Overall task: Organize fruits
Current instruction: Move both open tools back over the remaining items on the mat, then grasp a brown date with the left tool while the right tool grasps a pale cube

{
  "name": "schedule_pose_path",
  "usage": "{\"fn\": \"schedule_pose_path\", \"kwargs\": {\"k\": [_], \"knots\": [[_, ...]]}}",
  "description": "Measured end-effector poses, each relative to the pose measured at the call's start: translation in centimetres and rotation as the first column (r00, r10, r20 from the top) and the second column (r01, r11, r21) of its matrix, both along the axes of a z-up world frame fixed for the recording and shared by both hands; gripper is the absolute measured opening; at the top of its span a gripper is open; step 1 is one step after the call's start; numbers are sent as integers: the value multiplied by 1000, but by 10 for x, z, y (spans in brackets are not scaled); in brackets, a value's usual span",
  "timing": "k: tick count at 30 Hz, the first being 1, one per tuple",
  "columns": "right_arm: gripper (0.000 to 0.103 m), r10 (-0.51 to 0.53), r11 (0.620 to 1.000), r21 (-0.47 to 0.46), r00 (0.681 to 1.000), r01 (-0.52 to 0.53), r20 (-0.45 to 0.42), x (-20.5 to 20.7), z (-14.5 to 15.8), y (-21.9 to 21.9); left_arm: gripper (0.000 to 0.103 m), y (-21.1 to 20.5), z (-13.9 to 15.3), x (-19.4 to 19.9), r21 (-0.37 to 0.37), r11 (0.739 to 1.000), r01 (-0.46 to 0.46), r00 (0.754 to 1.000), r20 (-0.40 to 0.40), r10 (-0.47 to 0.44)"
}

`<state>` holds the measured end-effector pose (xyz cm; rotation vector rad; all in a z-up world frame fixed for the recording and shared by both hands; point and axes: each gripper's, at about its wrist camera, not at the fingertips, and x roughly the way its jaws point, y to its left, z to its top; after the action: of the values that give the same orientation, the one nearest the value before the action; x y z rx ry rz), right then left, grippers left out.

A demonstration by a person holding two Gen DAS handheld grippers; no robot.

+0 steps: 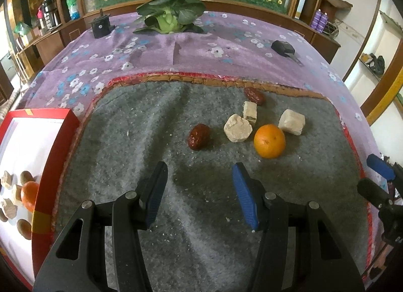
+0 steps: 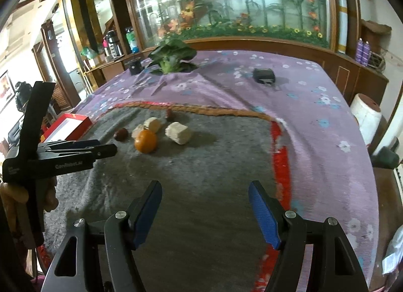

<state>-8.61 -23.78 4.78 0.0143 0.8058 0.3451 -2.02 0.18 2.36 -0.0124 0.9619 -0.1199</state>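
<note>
From the left wrist, the left gripper (image 1: 200,178) hangs wide open and empty above the grey mat (image 1: 151,120), short of the date (image 1: 199,136) and orange (image 1: 269,141); the red box (image 1: 54,151) at left already holds fruit. From the right wrist, the right gripper (image 2: 205,197) is likewise spread and empty, well back from the cluster, so the next move is probably a reach forward to close on one piece.

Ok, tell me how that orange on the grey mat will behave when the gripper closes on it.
The orange looks round and smooth-skinned, so it may roll if nudged off-centre. It probably feels firm, though a hard squeeze could bruise it. The rumpled grey mat should slow any rolling.
</note>
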Motion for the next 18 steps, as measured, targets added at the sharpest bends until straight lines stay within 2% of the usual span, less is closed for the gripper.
{"fn": "schedule_pose_path", "kwargs": {"k": [6, 18], "knots": [[69, -6, 1000, 5, 1000, 6, -16, 2, -3, -7, 54, -4, -2, 6, 7, 1000, 27, 1000, -5, -27], [70, 66, 998, -20, 998, -67, -18, 15, -5, 21, 54, -5, -4, 32, 37, 995, 91, 996, -12, -91]]}}
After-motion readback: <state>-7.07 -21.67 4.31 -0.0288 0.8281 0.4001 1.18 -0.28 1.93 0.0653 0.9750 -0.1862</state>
